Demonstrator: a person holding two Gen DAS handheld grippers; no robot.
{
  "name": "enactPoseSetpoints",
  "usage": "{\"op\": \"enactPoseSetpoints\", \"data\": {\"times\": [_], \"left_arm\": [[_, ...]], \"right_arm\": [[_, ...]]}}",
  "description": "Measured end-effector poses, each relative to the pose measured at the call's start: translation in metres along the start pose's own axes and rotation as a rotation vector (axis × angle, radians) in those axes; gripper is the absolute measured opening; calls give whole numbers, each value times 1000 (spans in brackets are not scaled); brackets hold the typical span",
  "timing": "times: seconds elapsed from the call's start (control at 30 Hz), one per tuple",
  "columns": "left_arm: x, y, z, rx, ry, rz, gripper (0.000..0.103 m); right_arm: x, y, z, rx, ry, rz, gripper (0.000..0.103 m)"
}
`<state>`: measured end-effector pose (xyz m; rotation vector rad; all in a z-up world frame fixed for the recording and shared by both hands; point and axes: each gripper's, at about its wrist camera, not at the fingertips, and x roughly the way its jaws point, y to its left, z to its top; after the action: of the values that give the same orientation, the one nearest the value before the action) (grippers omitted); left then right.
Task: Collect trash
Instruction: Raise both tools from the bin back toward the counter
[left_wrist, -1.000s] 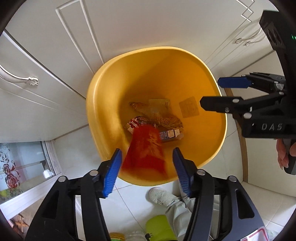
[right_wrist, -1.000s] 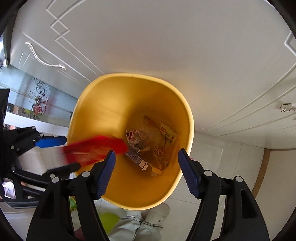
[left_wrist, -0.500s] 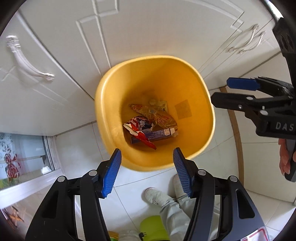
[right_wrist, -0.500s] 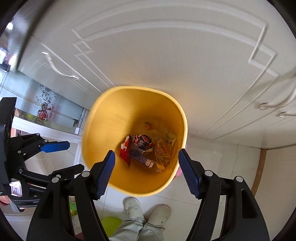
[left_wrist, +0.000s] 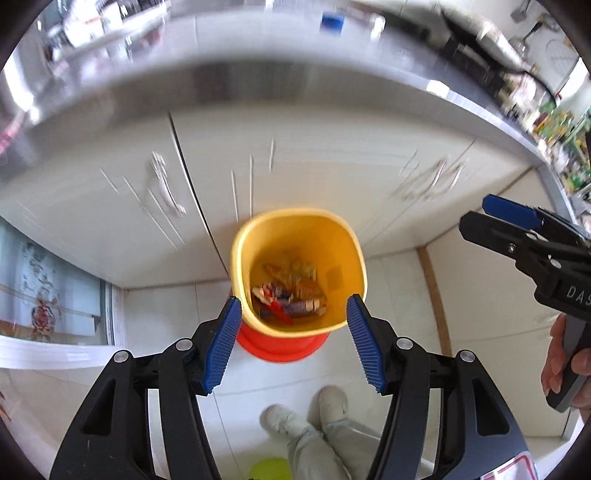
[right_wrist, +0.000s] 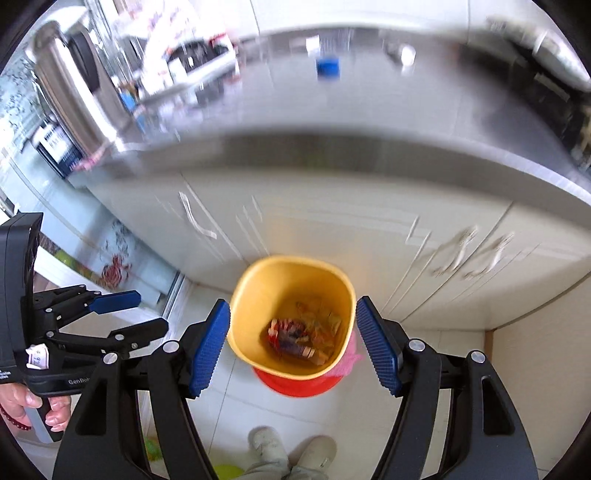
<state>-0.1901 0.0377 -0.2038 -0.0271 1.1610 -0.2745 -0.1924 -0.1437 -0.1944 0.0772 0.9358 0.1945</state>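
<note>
Below both my grippers, on the tiled floor, stands the yellow trash bin (left_wrist: 334, 236) with crumpled wrappers (left_wrist: 290, 299) at its bottom. My left gripper (left_wrist: 293, 341) is spread and empty. My right gripper (right_wrist: 293, 345) is spread and empty too, well above the rim.

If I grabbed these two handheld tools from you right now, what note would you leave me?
Left tool: open, empty, above the bin.
Right tool: open, empty, beside it.
Yellow bin stands on the floor by the white cupboards; wrappers lie at its bottom.
Done: that trash is binned.
Left: check the blurred countertop for more; none is identifiable from here.
</note>
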Motion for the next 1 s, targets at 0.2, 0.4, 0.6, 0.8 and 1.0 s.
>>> {"op": "enactPoseSetpoints", "data": {"times": [0.2,0.4,0.6,0.8,1.0], "left_arm": [[-49,-4,24,-17,-131,-3,63],[-71,-4,63,-8,-210,8,71],[-65,-3,119,-1,-251,26,73],[-30,-25,179,23,-225,17,73],[14,-48,229,26,-200,-10,73]], "right_arm": [[-62,4,25,-11,-143,-43,71],[-80,-5,57,8,-224,-74,72],[-66,-23,100,29,-256,-78,72],[-39,-54,155,25,-253,-87,72],[0,-95,218,28,-237,-110,72]]}}
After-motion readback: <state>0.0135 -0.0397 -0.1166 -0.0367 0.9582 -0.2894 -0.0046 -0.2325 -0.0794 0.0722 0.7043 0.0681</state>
